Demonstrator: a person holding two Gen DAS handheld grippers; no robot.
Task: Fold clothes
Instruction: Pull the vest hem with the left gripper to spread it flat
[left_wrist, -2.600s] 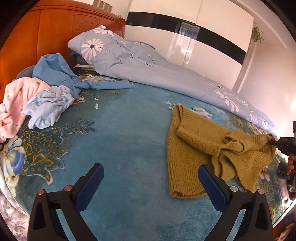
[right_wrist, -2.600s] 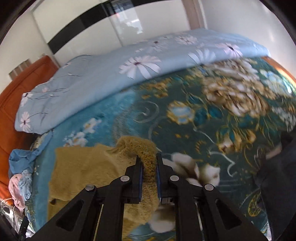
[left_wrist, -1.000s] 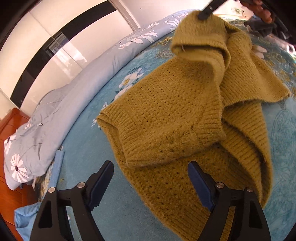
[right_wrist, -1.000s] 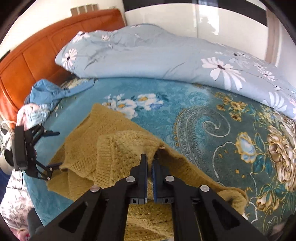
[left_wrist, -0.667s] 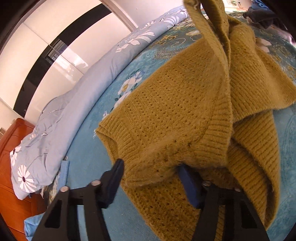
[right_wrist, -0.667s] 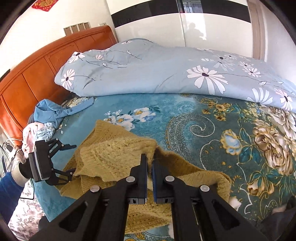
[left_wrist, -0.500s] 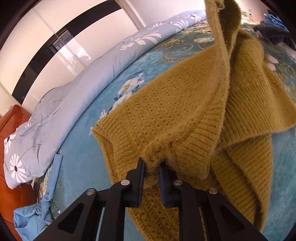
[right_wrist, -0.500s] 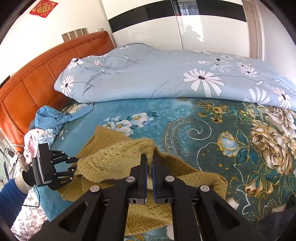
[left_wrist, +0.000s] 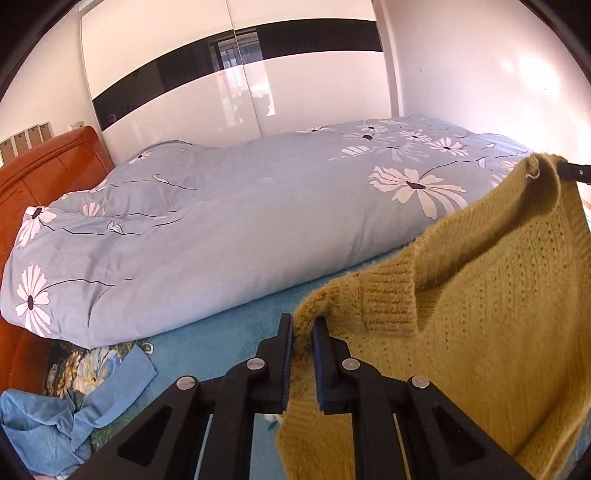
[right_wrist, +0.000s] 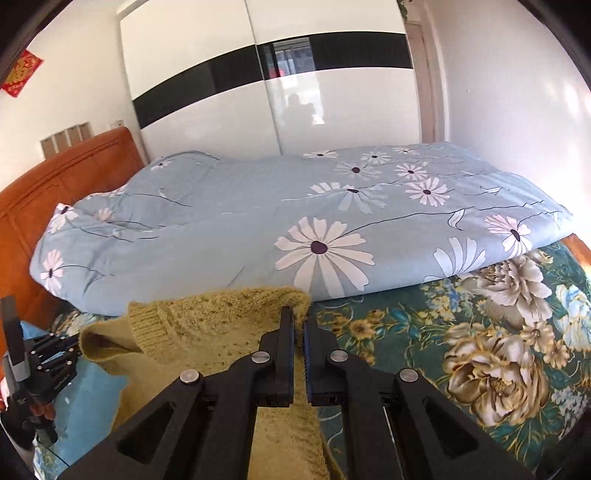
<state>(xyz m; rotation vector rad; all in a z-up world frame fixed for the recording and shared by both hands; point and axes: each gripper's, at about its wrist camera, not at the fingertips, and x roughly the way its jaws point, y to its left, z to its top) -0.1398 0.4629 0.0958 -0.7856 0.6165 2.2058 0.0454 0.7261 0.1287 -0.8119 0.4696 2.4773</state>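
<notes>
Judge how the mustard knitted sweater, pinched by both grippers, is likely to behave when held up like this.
Likely floppy: the sweater sags between the left gripper and right gripper. Its thick, fuzzy knit suggests it grips the pads rather than slipping. It will probably stretch under its own weight.

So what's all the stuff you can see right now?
sweater: one, mustard yellow, held up over the bed between both claws
duvet: one, pale blue with white daisies, along the far side of the bed
bedspread: one, teal with flowers, under everything
blue clothes: a crumpled heap, light blue, near the headboard
headboard: one, orange wood, left end of the bed
wardrobe: one, white with a black band, behind the bed
left claw: shut on the sweater
right claw: shut on the sweater
</notes>
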